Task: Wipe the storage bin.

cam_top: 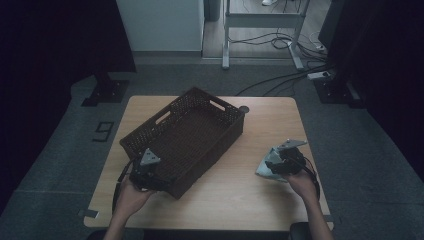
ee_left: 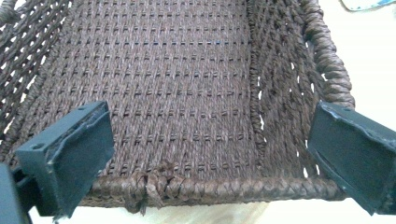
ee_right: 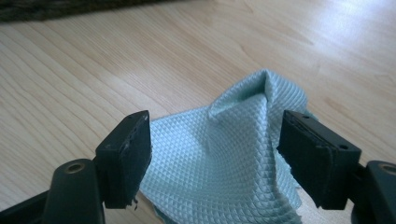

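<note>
Resting at a slant on a light wooden bench (cam_top: 250, 200), a dark brown woven basket (cam_top: 197, 127) serves as the landmark here. At the basket's near corner, the person's left hand holds the left claw (cam_top: 146, 172). Seen from the left gripper view, its jaws stand wide apart with nothing gripped, one to each side of the basket's braided near rim (ee_left: 224, 186), looking along the bare woven floor.

Well apart from the basket, to its right on the bench, lies a pale blue-green cloth (ee_right: 224, 158) with a small diamond weave, bunched up into a soft peak. The right claw (cam_top: 272, 165) is over it. In the right gripper view its jaws are partly open and sit on either side of the cloth's raised fold; whether the pads press on the fabric cannot be told.
</note>
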